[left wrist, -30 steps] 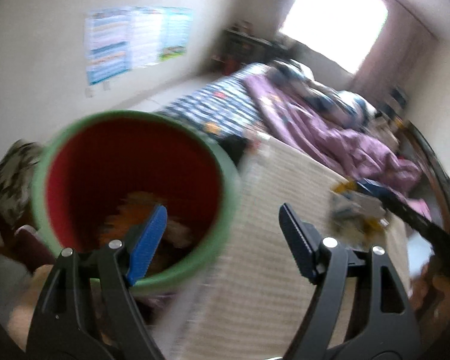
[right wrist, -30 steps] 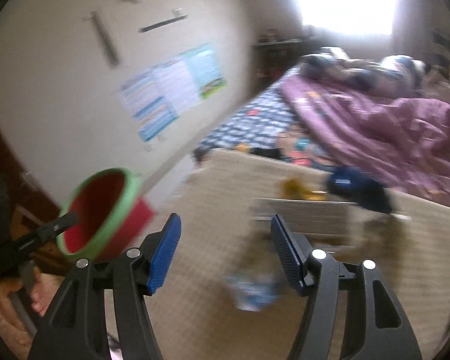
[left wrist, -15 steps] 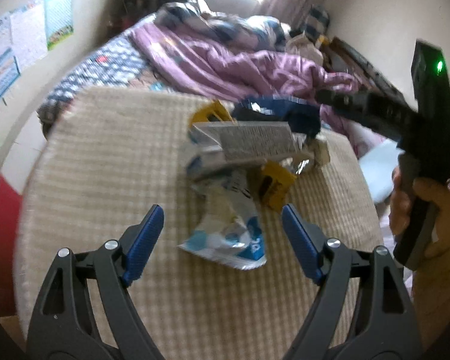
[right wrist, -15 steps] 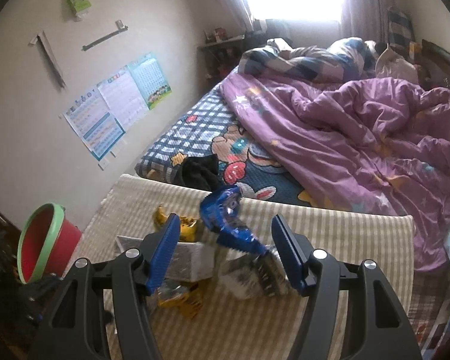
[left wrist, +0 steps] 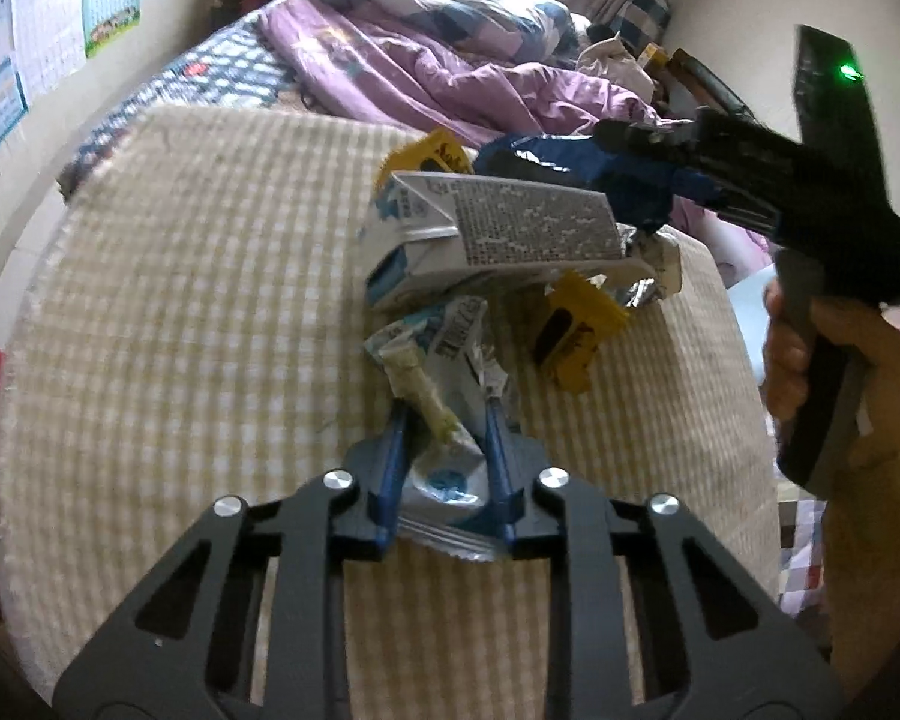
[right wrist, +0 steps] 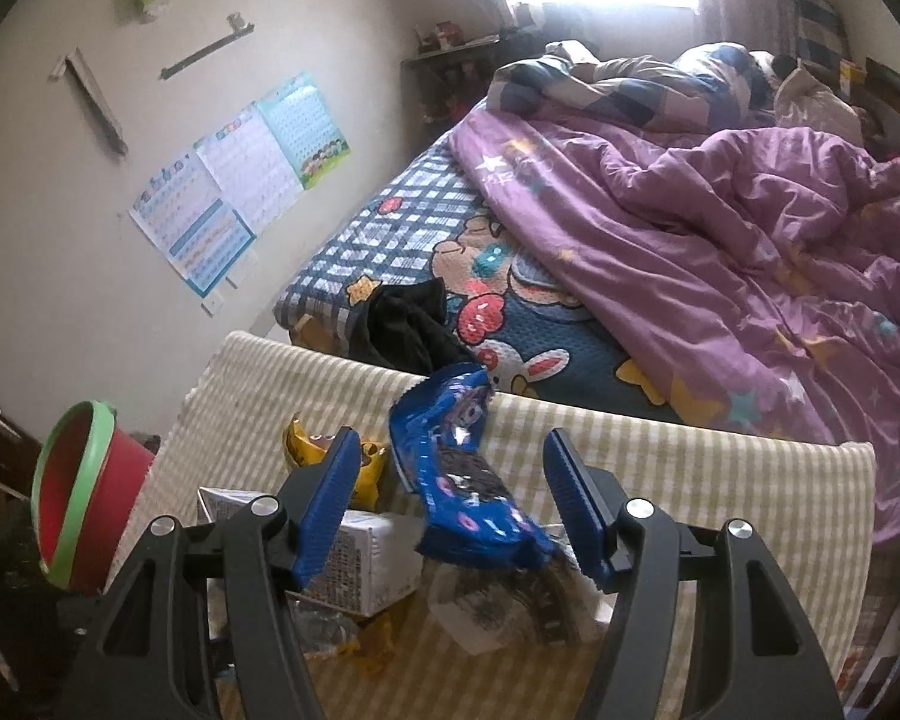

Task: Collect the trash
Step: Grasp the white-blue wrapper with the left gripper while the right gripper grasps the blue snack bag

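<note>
the left gripper (left wrist: 444, 420) is pinching a crinkled white-and-blue wrapper (left wrist: 444, 474) on the checked woven cloth (left wrist: 180, 300). the right gripper (right wrist: 450, 498) is standing apart around a glossy blue packet (right wrist: 462, 480), perhaps not touching it. a boxy milk carton (left wrist: 492, 240) is lying just beyond the wrapper.

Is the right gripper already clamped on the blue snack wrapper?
No. The right gripper stands open, its blue pads well apart on either side of the blue snack wrapper, neither one pressing on it.
</note>
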Tool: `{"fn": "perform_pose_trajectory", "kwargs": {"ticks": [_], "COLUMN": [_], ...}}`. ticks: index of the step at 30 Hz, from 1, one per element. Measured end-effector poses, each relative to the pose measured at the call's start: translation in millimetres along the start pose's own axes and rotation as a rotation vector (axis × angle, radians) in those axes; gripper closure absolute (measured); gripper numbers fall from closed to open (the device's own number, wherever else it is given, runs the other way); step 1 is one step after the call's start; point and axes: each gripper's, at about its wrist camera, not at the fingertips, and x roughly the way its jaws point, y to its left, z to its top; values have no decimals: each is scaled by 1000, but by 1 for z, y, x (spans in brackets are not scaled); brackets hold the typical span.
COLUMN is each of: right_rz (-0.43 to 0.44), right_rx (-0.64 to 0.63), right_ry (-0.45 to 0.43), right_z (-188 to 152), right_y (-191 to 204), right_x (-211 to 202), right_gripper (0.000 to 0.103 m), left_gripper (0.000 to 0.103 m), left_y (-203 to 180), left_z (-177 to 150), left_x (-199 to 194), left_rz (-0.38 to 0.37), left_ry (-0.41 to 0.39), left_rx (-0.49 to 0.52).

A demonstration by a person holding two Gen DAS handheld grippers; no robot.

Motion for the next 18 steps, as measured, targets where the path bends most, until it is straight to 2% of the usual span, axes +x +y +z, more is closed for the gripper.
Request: {"fn": "perform_pose_trajectory", "kwargs": {"ticks": [2,4,6,10,11,18], "right_rz": [-22,-33,-37,-23,-11,31], "right_rx": [-27,-44,-50,-51,-52,-37], "right_ry": [20,35,52,52,51,31], "right_z": [0,-2,-5,-14,-19,-47], "right_y": [6,11,14,21,24,45], "right_x": [6,10,14,10,6,-23], "right_gripper": [42,49,70,71,74,75], "left_gripper": [79,79,79,79,79,79], "left_y": [4,8,16,30,34,51], "left_z": [-4,-6,-10,-19,-23,-28], "left_x": [-9,-18,-29,-55,-62,-100], "left_rz": [15,26,37,55,60,93], "left_ry": [-17,-31,-49,-93,-106,-189], "left_rx": [-2,-17,-39,-74,-83,-130]}}
